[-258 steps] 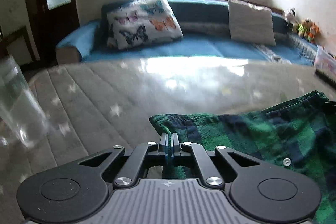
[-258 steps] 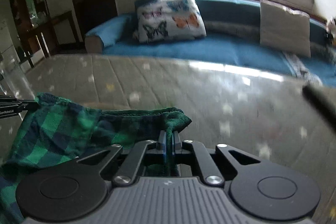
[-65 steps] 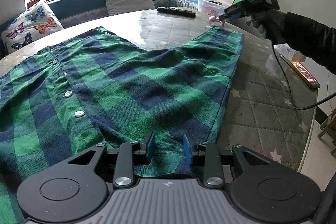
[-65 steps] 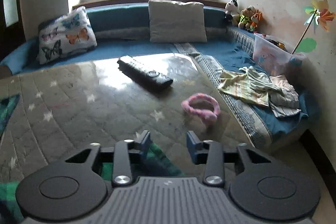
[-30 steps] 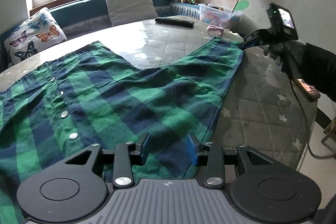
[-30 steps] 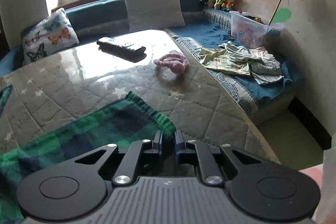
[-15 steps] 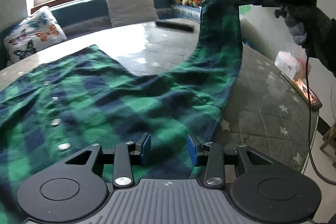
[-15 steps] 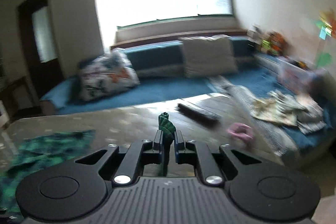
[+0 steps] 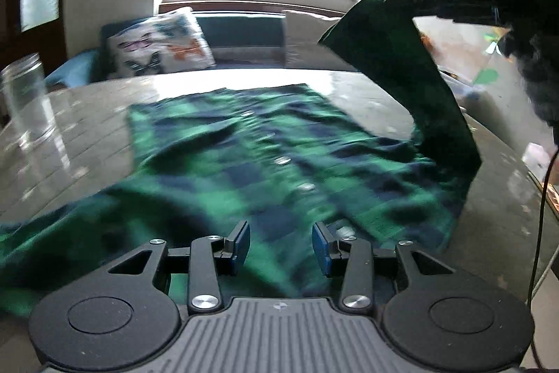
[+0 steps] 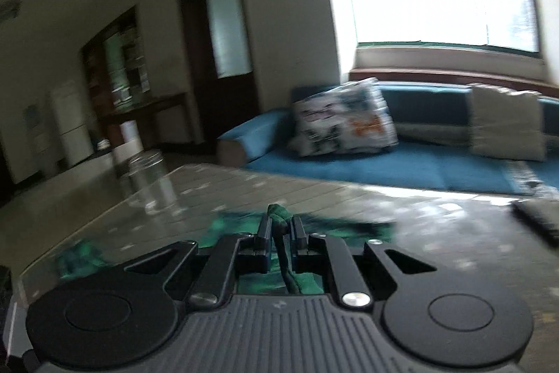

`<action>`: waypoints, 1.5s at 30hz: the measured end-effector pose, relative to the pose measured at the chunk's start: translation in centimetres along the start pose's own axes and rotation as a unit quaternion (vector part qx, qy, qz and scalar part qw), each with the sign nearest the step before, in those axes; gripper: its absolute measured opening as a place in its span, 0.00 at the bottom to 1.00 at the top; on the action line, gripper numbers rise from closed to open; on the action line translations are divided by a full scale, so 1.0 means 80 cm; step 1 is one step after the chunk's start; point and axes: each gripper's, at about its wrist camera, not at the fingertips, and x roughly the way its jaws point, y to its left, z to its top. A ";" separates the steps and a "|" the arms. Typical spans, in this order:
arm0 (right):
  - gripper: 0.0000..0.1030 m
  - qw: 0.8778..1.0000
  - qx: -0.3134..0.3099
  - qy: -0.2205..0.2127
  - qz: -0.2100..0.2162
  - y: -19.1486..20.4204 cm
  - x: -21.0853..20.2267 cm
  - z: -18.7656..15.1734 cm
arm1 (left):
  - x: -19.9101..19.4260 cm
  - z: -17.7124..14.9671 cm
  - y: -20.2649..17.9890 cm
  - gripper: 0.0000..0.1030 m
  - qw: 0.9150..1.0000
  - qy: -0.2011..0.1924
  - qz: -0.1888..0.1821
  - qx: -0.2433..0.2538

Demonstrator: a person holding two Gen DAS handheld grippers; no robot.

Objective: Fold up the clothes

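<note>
A green and navy plaid shirt [image 9: 265, 159] lies spread on the glass-topped table [image 9: 87, 114], buttons facing up. My left gripper [image 9: 281, 242] hovers open over its near edge, holding nothing. My right gripper [image 10: 280, 226] is shut on a corner of the shirt [image 10: 279, 214]. In the left wrist view that right gripper [image 9: 422, 0] is high at the upper right, lifting the shirt's right side [image 9: 401, 58] up off the table and over the rest. A gloved hand [image 9: 538, 65] holds it.
A clear glass jar [image 9: 26, 97] stands at the table's left edge; it also shows as the jar [image 10: 148, 177] in the right wrist view. A dark remote [image 10: 538, 215] lies at the right. Behind are a blue sofa [image 10: 401, 170] with pillows and a bright window.
The right gripper has carried the lifted shirt side higher and leftward over the shirt. Both views have swung left. The left gripper stays open over the near hem.
</note>
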 end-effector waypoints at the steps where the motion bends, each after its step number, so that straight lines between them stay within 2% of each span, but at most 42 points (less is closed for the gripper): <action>1: 0.09 1.000 -0.004 0.007 0.011 0.016 0.010 -0.005 | -0.005 -0.004 0.008 0.41 1.000 0.000 0.004 -0.006; 4: 0.09 0.999 -0.015 0.030 0.043 0.068 0.037 -0.023 | -0.016 -0.015 0.030 0.41 1.000 0.001 0.014 -0.026; 9: 0.10 0.992 -0.022 0.085 0.086 0.124 0.077 -0.065 | -0.020 -0.024 0.045 0.41 0.999 0.001 0.021 -0.045; 12: 0.15 0.986 -0.028 0.110 0.118 0.138 0.083 -0.082 | -0.018 -0.024 0.047 0.41 0.999 0.002 0.022 -0.047; 13: 0.21 0.984 -0.030 0.118 0.130 0.142 0.084 -0.088 | -0.017 -0.024 0.047 0.41 0.999 0.002 0.022 -0.048; 17: 0.26 0.984 -0.053 0.107 0.131 0.137 0.059 -0.085 | -0.016 -0.020 0.046 0.41 0.999 0.004 0.024 -0.048; 19: 0.37 0.986 -0.060 0.105 0.117 0.122 0.042 -0.086 | -0.011 -0.020 0.047 0.41 0.998 0.004 0.025 -0.049; 23: 0.40 0.989 -0.079 0.108 0.061 0.081 0.007 -0.102 | 0.000 -0.016 0.047 0.41 0.998 0.009 0.024 -0.056; 26: 0.46 0.989 -0.071 0.129 0.017 0.043 -0.009 -0.126 | 0.015 -0.014 0.048 0.40 0.997 0.018 0.028 -0.063; 29: 0.46 0.987 -0.058 0.147 -0.022 0.008 -0.025 -0.148 | 0.031 -0.012 0.050 0.39 0.996 0.030 0.034 -0.074; 31: 0.46 0.987 -0.032 0.155 -0.040 -0.015 -0.035 -0.163 | 0.038 -0.011 0.050 0.33 0.996 0.035 0.038 -0.076; 33: 0.47 0.987 -0.012 0.154 -0.048 -0.030 -0.040 -0.172 | 0.041 -0.011 0.049 0.25 0.996 0.034 0.045 -0.073; 35: 0.49 0.988 -0.002 0.147 -0.053 -0.040 -0.049 -0.177 | 0.037 -0.008 0.049 0.05 0.996 0.028 0.053 -0.072; 38: 0.50 0.989 0.010 0.138 -0.054 -0.051 -0.054 -0.178 | 0.021 0.002 0.049 0.04 0.996 0.008 0.057 -0.074; 45: 0.50 0.989 0.013 0.137 -0.048 -0.052 -0.039 -0.183 | -0.036 0.034 0.043 0.04 0.993 -0.068 0.070 -0.068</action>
